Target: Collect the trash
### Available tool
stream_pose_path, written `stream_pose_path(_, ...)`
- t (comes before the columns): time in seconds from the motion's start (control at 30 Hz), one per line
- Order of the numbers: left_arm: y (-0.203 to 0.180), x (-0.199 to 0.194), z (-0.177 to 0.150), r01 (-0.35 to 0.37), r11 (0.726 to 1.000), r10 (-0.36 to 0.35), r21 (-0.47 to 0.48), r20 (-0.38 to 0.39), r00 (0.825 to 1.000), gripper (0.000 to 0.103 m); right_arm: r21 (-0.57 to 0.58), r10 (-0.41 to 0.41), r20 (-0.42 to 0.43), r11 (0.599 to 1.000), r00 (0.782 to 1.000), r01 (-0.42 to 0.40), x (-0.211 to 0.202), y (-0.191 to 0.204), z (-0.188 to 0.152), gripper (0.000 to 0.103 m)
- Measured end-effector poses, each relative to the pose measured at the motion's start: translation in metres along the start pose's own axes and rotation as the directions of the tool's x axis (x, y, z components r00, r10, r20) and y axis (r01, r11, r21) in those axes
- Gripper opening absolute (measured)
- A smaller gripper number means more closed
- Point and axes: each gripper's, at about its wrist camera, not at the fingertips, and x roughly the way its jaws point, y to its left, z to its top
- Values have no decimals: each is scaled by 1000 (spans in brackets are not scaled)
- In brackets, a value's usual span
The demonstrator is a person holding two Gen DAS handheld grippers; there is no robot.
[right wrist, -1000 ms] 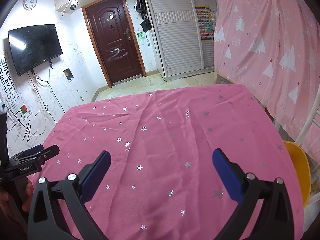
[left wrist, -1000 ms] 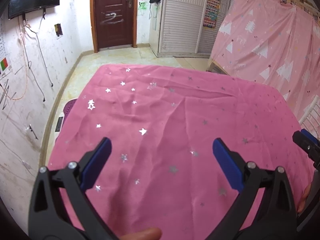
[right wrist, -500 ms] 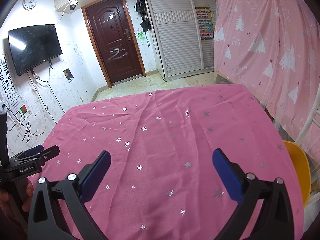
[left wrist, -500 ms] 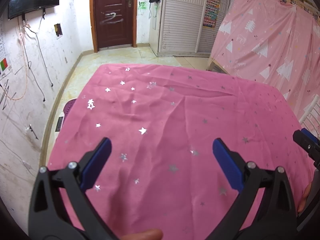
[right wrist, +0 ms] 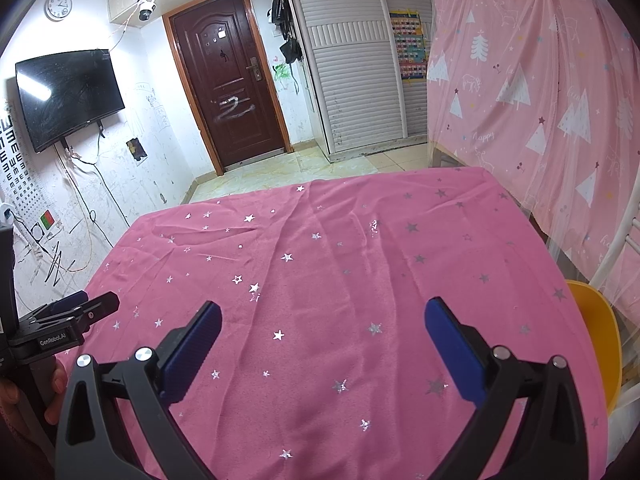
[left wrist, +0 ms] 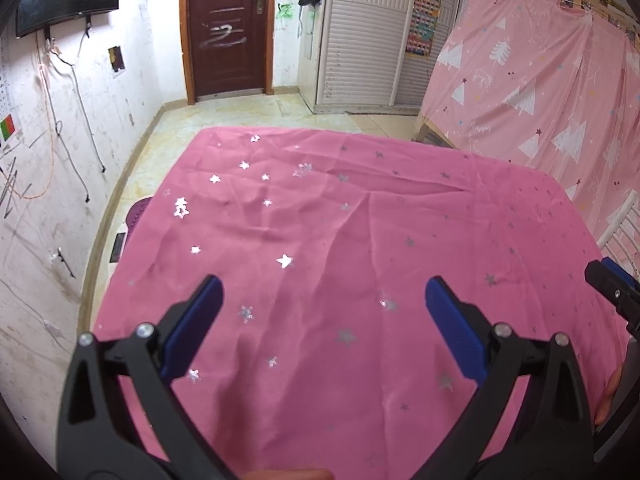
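Trash is the thing to find, but I cannot see any on the table from here.

The left gripper (left wrist: 323,298) hangs over the near part of the table with its two blue fingers (left wrist: 196,322) spread wide apart and nothing between them. The right gripper (right wrist: 323,324) is just the same, fingers wide apart and holding nothing. A hand (right wrist: 24,400) wraps the handle of the left gripper at the left edge of the right wrist view.

Under both grippers is a table with a pink cloth (right wrist: 340,280) over it. The cloth has little silver stars on it and some soft wrinkles. It covers the whole top.

A yellow chair (right wrist: 598,344) sits just beside the table on the right. Behind it hangs a pink curtain (right wrist: 520,100) with white trees on it.

Past the far edge of the table is a pale tiled floor (left wrist: 240,112). At the end of the room is a dark brown door (right wrist: 228,88) with white scribbles. Next to the door is a white slatted closet (right wrist: 352,72), and dark bags (right wrist: 286,24) hang between them.

On the left wall is a black TV (right wrist: 68,94). The wall is white with lots of marks and loose wires. A round clock (right wrist: 59,6) is up high, and an eye chart (right wrist: 14,168) hangs low on the left.
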Motion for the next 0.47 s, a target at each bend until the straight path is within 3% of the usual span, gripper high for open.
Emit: stream_pose_path(0.47,1,0,-1,0,1000,0,1,-4,1000,97,0,0,0,1000,1000,0,0,0,0,95)
